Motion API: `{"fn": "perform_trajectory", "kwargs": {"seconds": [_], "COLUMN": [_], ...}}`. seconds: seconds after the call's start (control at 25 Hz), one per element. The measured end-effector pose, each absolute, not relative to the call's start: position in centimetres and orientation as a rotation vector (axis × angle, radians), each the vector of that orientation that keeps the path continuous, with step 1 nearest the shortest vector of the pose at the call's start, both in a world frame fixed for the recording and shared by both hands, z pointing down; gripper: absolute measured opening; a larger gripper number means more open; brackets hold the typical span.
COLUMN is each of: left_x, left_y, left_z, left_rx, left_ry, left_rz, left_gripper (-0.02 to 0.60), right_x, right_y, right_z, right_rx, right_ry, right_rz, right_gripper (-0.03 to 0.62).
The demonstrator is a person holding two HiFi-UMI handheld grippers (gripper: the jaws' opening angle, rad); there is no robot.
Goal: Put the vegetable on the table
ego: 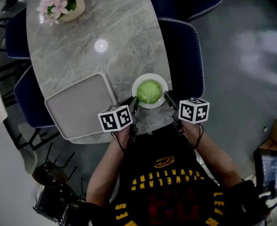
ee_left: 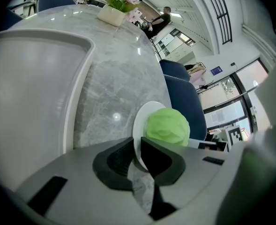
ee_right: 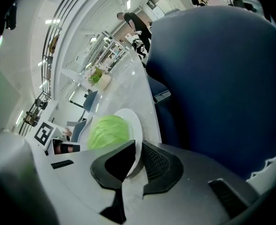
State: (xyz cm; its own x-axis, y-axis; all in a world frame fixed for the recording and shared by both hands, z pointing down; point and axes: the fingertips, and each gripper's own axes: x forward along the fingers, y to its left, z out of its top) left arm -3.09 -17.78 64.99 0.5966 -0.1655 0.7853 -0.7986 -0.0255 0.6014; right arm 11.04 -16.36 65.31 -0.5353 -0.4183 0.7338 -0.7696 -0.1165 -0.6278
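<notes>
Both claws are on the plate (ego: 150,77) here. The left gripper (ego: 134,102) is clenched on its left rim and the right gripper (ego: 169,99) on its right rim. In the left gripper view, the white rim (ee_left: 140,121) runs straight down between the left gripper (ee_left: 138,156) jaws. It's the same in the right gripper view, with the plate (ee_right: 137,121) edge pinched inside the right gripper (ee_right: 137,161).

The cabbage (ego: 149,91) sits round and green in the middle of the plate, clear of both claws. It bulges just past the jaws in both close views (ee_left: 167,125) (ee_right: 108,131).

The plate is at the near right corner of the table (ego: 119,32), right by the edge. Whether it rests on the marble or hangs just above it, I can't tell.

Just to the left lies a square tray (ego: 79,105), close to the plate and reaching the table's near edge. Beyond both, the grey marble runs open up to the flowers (ego: 60,1) at the far end.

A blue chair (ego: 185,51) is tucked against the right edge beside the plate, with more chairs around the table. Grey floor (ego: 241,55) lies off to the right.
</notes>
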Motion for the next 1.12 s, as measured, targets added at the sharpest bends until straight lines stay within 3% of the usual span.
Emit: {"fn": "perform_trajectory", "kwargs": {"seconds": [0.56,1.12], "left_x": [-3.4,-4.6], "left_y": [-18.0,-19.4], "left_z": [64.9,60.2], "left_rx": [1.56,1.656], "left_ry": [-0.855,-0.881], "left_rz": [0.641,0.479], "left_gripper": [0.041,0.041], "right_x": [11.2,10.9], "right_y": [-16.5,-17.4], "right_z": [65.2,62.0], "right_rx": [1.358,1.484], "right_ry": [-1.848,-1.929], "right_rz": [1.624,1.602], "right_gripper": [0.043,0.041]}}
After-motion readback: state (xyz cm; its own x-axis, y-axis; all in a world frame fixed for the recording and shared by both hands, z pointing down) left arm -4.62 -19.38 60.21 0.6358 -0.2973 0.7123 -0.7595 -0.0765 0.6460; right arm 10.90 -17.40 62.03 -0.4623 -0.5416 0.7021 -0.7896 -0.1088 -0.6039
